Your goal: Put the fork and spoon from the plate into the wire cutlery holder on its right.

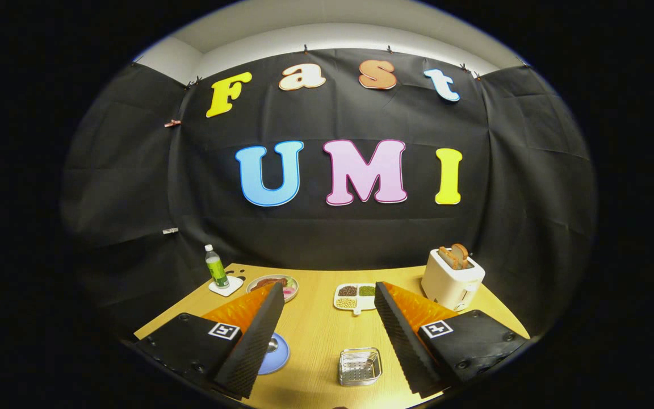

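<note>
On the wooden tabletop (pixel 315 335), a green-labelled bottle (pixel 215 267) on a white coaster (pixel 226 286) was seen farthest left at the back, and just beside it a plate of food (pixel 281 283). Nearer, a blue plate (pixel 275 353) was largely hidden behind the left finger; something metallic could be glimpsed on it, but the fork and spoon could not be told apart, so neither their long axes nor the way they pointed could be judged. The hand-held gripper (pixel 327 329) was held above the tabletop with its fingers spread wide and nothing between them. Between the fingers, to the right of the blue plate, the wire cutlery holder (pixel 360 366) was seen standing upright, mouth up, seemingly with no cutlery in it. Beyond it lay a white divided dish of beans (pixel 354 297), and farther right a white toaster (pixel 452 279) with bread in its slots. The task was judged to be at its start: nothing appeared to be moved yet, and both pieces were left to be picked up and dropped in.
</note>
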`<state>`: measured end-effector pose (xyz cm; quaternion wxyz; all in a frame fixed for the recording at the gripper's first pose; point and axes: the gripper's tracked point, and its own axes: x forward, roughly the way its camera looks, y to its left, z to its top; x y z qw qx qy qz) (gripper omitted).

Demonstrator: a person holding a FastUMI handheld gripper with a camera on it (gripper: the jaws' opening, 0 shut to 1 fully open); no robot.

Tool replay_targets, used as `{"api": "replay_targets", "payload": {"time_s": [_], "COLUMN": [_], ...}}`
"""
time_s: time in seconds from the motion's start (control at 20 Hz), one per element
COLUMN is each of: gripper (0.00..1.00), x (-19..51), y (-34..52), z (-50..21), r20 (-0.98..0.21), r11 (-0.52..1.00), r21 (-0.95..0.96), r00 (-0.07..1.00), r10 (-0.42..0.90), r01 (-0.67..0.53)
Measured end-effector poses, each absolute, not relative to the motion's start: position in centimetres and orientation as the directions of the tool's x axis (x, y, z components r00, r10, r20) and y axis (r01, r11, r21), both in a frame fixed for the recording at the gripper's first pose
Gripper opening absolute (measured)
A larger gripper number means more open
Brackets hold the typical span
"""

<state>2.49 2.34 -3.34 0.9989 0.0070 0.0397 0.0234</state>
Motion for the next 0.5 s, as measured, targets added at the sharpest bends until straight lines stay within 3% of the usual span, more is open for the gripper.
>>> {"api": "replay_targets", "payload": {"time_s": [0.3,0.5], "gripper": [0.99,0.99], "x": [4.6,5.4], "y": [5.2,7.9], "z": [-5.3,-10.0], "r20": [-0.138,-0.289], "r11": [0.996,0.993], "r21": [0.038,0.063], "r00": [0.987,0.951], "r10": [0.082,0.112], "r01": [-0.078,-0.097]}}
